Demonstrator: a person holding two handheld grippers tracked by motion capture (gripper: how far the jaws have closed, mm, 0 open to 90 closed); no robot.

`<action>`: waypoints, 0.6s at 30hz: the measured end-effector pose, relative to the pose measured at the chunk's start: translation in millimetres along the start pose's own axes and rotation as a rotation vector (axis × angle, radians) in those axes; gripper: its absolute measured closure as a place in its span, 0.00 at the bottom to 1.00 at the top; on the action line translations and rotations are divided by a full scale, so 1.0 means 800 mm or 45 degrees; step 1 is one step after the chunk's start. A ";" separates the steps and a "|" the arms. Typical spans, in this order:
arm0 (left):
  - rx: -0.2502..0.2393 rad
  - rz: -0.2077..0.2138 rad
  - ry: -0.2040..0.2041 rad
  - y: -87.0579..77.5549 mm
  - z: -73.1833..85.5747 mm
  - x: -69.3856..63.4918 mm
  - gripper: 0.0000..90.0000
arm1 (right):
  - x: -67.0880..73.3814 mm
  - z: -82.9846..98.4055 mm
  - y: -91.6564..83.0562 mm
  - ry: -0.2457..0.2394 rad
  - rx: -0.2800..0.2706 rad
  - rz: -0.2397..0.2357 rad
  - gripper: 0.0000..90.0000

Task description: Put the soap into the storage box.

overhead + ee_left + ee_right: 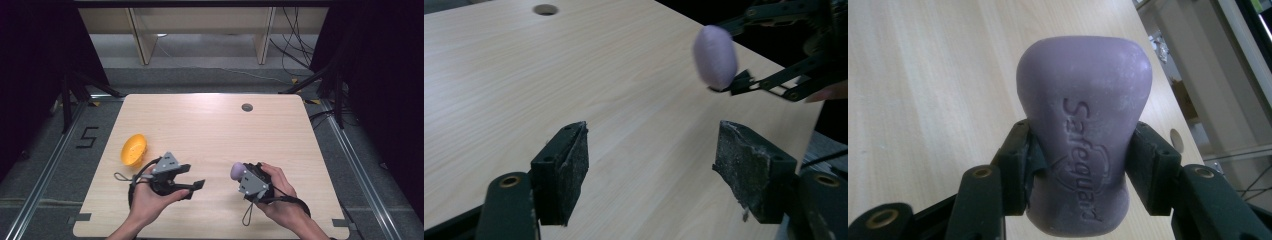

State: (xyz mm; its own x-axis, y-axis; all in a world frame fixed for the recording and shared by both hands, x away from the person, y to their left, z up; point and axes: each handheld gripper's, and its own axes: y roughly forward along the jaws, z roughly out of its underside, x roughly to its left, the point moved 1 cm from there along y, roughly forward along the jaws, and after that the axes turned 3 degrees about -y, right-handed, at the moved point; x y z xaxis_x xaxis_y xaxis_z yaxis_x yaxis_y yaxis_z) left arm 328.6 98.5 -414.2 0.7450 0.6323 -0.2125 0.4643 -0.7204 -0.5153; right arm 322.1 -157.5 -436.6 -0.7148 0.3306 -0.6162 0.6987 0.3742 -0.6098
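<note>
Right gripper view: my fingers (1013, 165) pinch the purple soap (1083, 130); left gripper (651, 170), beside the soap, gapes empty; I'd grip gently, it's slippery.

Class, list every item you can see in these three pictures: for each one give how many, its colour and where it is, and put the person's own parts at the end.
soap bar: one, purple, stamped "Safeguard", clamped between the right gripper's jaws, above the table's near right part.
bowl: one, yellow-orange, tipped on its side at the table's left edge.
table: one, light wood, centre of the high view.
cable hole: one, dark, far right part of the tabletop.
left gripper: one, black, jaws apart and empty, held low over the near left of the table.
right gripper: one, black, shut on the soap.
hands: two, each holding a gripper, at the near edge.
</note>
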 end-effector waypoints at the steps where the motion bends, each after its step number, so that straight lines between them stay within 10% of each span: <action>1: 0.019 0.026 0.022 0.008 -0.006 -0.005 0.32 | 0.001 -0.001 0.000 -0.004 -0.005 -0.014 0.56; 9: 0.068 0.120 0.021 0.057 -0.037 -0.033 0.37 | 0.006 -0.007 0.002 -0.017 -0.013 -0.029 0.56; 18: 0.130 0.193 -0.121 0.088 -0.049 -0.029 0.45 | 0.006 -0.005 0.003 -0.019 -0.014 -0.021 0.56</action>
State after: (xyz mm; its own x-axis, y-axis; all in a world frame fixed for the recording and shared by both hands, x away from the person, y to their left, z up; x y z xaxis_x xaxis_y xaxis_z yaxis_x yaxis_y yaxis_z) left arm 362.9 22.2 -412.9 0.7520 0.5465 -0.3686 0.2959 -0.7795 -0.5521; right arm 320.1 -152.0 -439.0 -0.7255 0.3118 -0.6135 0.6866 0.3890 -0.6142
